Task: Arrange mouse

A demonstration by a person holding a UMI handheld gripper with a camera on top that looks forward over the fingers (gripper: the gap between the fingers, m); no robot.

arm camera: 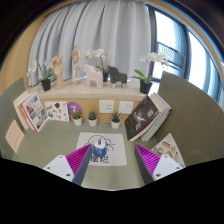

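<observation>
The tool [112, 165] hangs above the surface [50, 160] with its two fingers spread wide and nothing between them, so it is released and carrying nothing. Just ahead of the fingers, nearer the left one, lies a sheet of white paper [103, 150] with a small printed figure on it, and no mouse can be made out anywhere in this view; if it is present it is hidden below the fingers or outside what the camera takes in. Beyond the paper a row of small potted plants [92, 117] stands along the back of the surface, with open books [30, 110] leaning at either side and white orchids [95, 60] on a shelf before the curtain. The step in hand looks like searching and approaching, and it would go best by tilting the tool down and sweeping slowly until the mouse shows (guessing blind risks nudging the paper or the pots). Once it is found, I would line the fingers up across its narrower width, keep them fully spread on the descent, and close only when the body sits evenly between both pads.
</observation>
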